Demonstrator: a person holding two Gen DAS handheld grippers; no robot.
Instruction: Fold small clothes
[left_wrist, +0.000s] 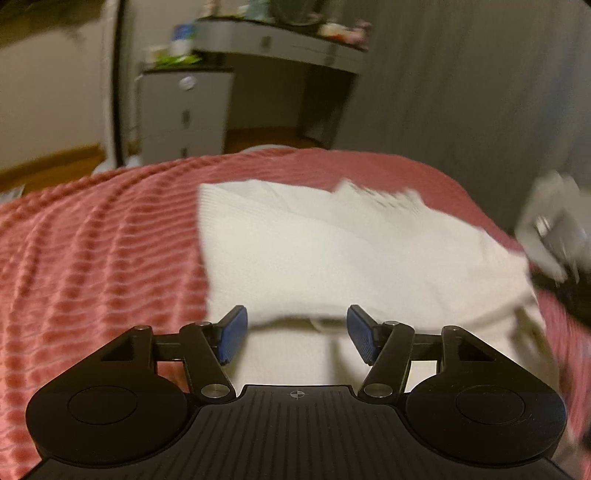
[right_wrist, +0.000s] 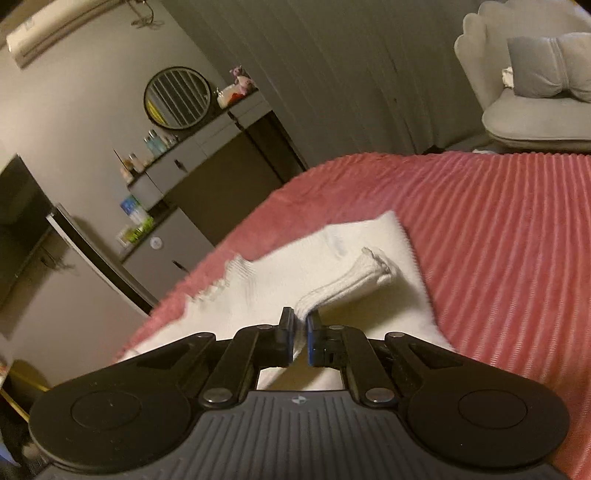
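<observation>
Right tool (right_wrist: 300, 332) clamped on a rolled rib-knit fold of the white garment (right_wrist: 332, 258), likely lifting it to fold over. Left tool (left_wrist: 295, 334) jaws apart, straddling the near hem, nothing pinched. Garment lies flat near the bed's (right_wrist: 498, 221) far edge, on the pink corduroy-ribbed cover.

Pretty clearly someone's bedroom at home: bed with a ribbed pink blanket (right_wrist: 498, 236), grey dressing table (right_wrist: 207, 147) with a round mirror (right_wrist: 177, 98) and bottles, plush grey armchair (right_wrist: 535, 96), curtains (right_wrist: 351, 74) far behind.
</observation>
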